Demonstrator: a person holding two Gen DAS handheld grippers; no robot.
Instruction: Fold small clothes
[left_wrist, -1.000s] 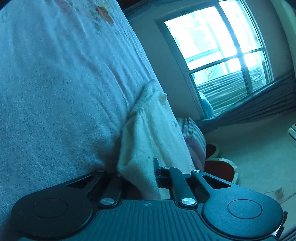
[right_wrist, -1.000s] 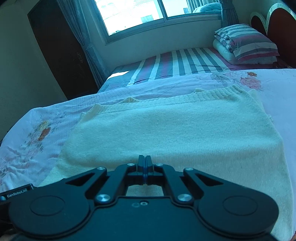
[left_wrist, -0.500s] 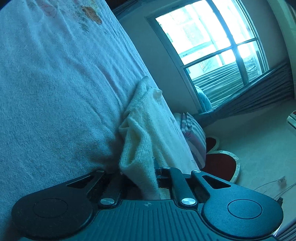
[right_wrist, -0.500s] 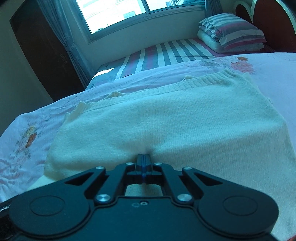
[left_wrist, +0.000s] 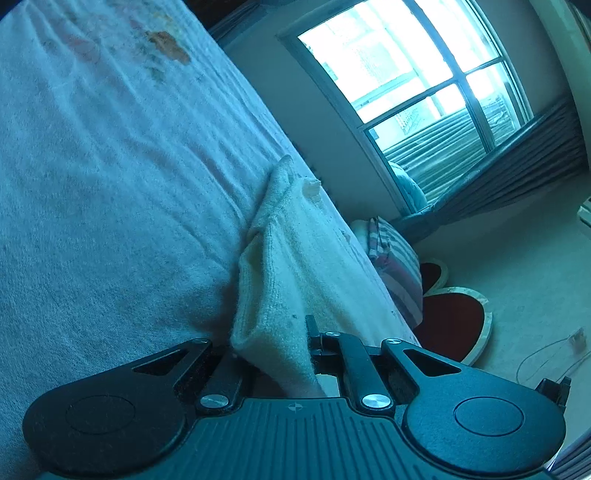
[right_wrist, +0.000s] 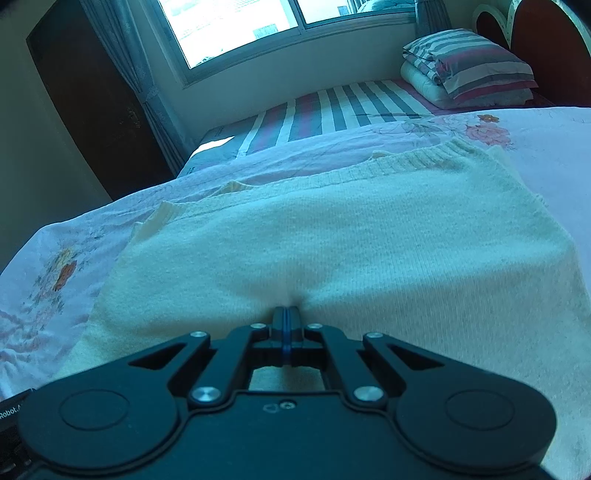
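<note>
A cream knit sweater (right_wrist: 351, 236) lies spread flat on the flowered bedsheet (right_wrist: 55, 266), its ribbed hem toward the far side. My right gripper (right_wrist: 285, 314) is shut at the sweater's near edge, and the knit puckers around its tips. In the left wrist view, tilted by the rolled camera, a bunched fold of the same sweater (left_wrist: 295, 266) runs up from my left gripper (left_wrist: 291, 343). That gripper is shut on the fold, and cloth hides one finger; the other fingertip (left_wrist: 312, 330) shows beside it.
A second bed with a striped cover (right_wrist: 332, 110) stands beyond, with stacked striped pillows (right_wrist: 469, 70) by a red headboard (right_wrist: 535, 48). A bright window (right_wrist: 236, 26), curtain (right_wrist: 122, 66) and dark wardrobe (right_wrist: 92, 110) line the far wall.
The left view has rolled, and the fold in the left gripper has bunched up higher. The right gripper's tips have sunk into the sweater, which now puckers around them.
</note>
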